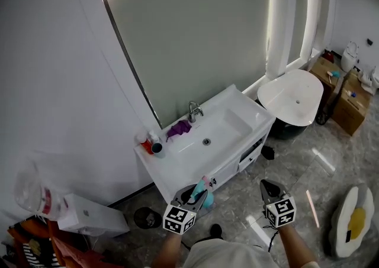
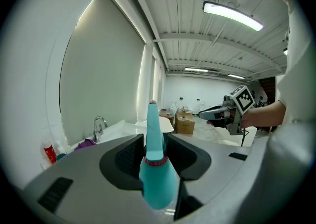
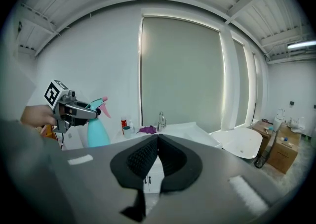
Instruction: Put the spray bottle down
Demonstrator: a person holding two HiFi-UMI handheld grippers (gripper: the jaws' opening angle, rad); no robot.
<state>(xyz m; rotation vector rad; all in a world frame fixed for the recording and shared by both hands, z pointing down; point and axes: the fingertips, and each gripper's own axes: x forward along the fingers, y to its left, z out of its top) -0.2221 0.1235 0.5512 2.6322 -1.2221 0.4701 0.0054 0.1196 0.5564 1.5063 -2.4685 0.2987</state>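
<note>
The spray bottle [image 2: 157, 171] is teal with a pink nozzle, and its neck stands upright between the jaws of my left gripper [image 2: 154, 144], which is shut on it. In the head view the bottle [image 1: 201, 191] hangs in the left gripper [image 1: 192, 197] just in front of the white vanity [image 1: 177, 172]. My right gripper [image 1: 265, 186] hovers over the floor to the right, its jaws shut together with nothing in them. The right gripper view shows those pads touching [image 3: 157, 141], with the bottle [image 3: 98, 130] to the left.
On the vanity are a faucet [image 1: 194, 110], a purple cloth [image 1: 177, 129] and small bottles [image 1: 150, 142] at its left corner. A white tub [image 1: 293, 98] and cardboard boxes [image 1: 349, 104] stand to the right. A black bin [image 1: 146, 218] and an egg-shaped mat [image 1: 354, 222] lie on the floor.
</note>
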